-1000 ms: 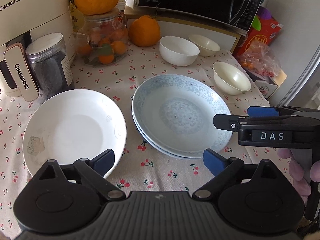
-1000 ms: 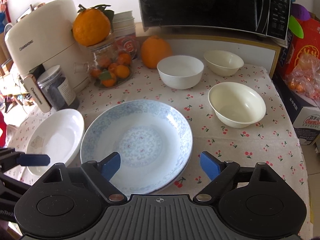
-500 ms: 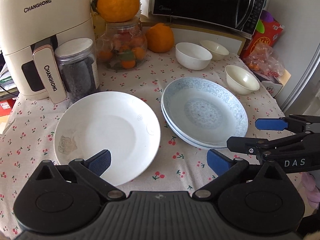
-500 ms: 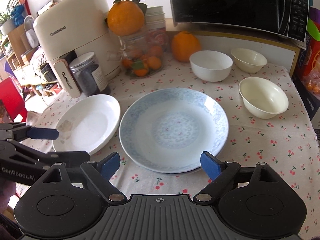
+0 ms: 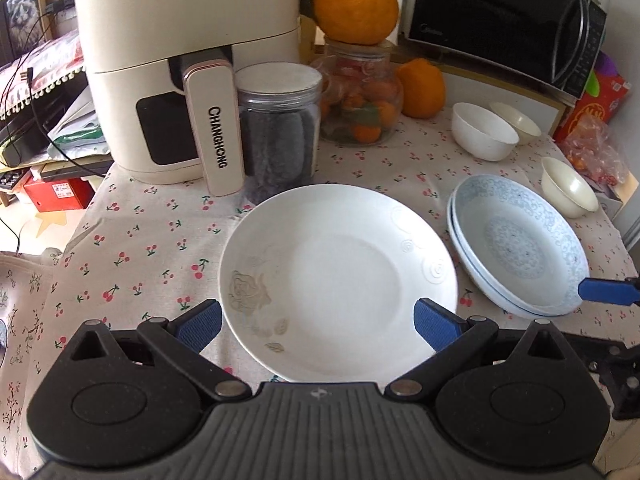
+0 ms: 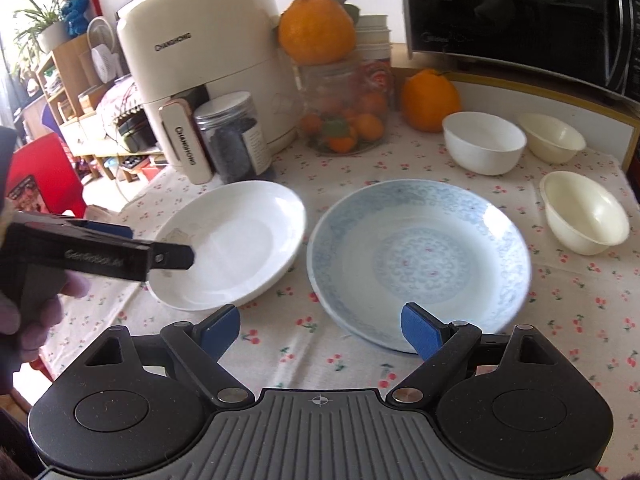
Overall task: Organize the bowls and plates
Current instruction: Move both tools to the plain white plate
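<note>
A white plate [image 5: 340, 280] lies on the cherry-print tablecloth; my left gripper [image 5: 318, 326] is open and empty, its blue pads on either side of the plate's near rim. Two stacked blue-patterned plates [image 5: 520, 246] lie to its right. My right gripper [image 6: 320, 330] is open and empty, just short of the blue plates [image 6: 420, 260] and the white plate [image 6: 236, 248]. Three bowls stand at the back right: a white one [image 6: 484, 142] and two cream ones [image 6: 554, 142] [image 6: 584, 212].
A cream air fryer [image 5: 176, 68], a dark-filled jar [image 5: 280, 132] and a glass jar of oranges [image 5: 360, 100] stand behind the white plate. A microwave [image 5: 504, 20] sits at the back right. The table's left edge [image 5: 86, 208] drops to clutter.
Both grippers have drawn back and swung left. The white plate now sits centred between my left gripper's fingers. Plates and bowls have not moved.
</note>
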`<state>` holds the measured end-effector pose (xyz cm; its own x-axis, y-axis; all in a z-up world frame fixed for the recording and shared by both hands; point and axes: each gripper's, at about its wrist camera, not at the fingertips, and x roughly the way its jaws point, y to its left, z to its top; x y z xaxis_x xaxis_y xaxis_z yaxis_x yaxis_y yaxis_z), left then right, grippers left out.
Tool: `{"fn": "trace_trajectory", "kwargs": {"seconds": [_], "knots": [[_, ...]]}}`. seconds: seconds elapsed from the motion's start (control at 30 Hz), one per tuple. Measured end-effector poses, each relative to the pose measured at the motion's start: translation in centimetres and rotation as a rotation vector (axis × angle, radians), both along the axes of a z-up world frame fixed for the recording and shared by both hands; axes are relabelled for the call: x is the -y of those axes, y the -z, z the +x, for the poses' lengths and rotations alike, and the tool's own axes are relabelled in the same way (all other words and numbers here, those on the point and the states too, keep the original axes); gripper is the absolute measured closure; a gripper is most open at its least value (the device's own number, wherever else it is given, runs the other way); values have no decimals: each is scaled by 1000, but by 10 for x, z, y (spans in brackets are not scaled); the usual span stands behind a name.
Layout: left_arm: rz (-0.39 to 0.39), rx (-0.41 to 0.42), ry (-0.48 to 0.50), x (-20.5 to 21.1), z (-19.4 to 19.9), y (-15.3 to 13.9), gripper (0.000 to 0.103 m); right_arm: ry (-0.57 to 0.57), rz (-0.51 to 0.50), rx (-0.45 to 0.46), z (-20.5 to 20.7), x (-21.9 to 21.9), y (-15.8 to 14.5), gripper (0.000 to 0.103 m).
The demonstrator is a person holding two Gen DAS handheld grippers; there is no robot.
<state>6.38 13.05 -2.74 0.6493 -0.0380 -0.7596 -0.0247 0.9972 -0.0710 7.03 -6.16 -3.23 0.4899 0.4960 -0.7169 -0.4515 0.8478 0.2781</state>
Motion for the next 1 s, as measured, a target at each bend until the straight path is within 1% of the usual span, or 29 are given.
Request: {"fn": "trace_trajectory", "kwargs": {"seconds": [0.2,0.33,0.4,0.5,0.57,0.63,0.7,0.77,0.8,0.93,1.0], "knots": [[-22,-2,-78,-24,11,11,1,-36,54,-65,-2,-26,10,13],[-48,0,-110,-39,14,18,1,-24,80,-118,0,-42,20,13],[-65,-3,-117,-44,16,22,2,-6,94,-140,2,-49,26,13],[-98,0,-118,-48,18,25,7,25,114,-176,5,-59,35,13],[-113,3,-109,-49,17,26,11,39,116,-193,7,-66,40,13],[-112,-5,-101,-47,19,27,16,42,110,-190,8,-75,43,13],[-111,-21,-95,-45,22,30,20,54,109,-169,7,-81,44,13],[-117,-29,-89,-44,24,32,27,63,115,-163,9,-87,44,13],[-119,-31,-86,-44,24,32,28,73,122,-163,10,-88,45,13],[-114,-33,-80,-41,25,33,39,122,150,-166,15,-90,46,13],[-109,-34,-83,-41,25,34,42,143,161,-166,17,-92,47,13]]}}
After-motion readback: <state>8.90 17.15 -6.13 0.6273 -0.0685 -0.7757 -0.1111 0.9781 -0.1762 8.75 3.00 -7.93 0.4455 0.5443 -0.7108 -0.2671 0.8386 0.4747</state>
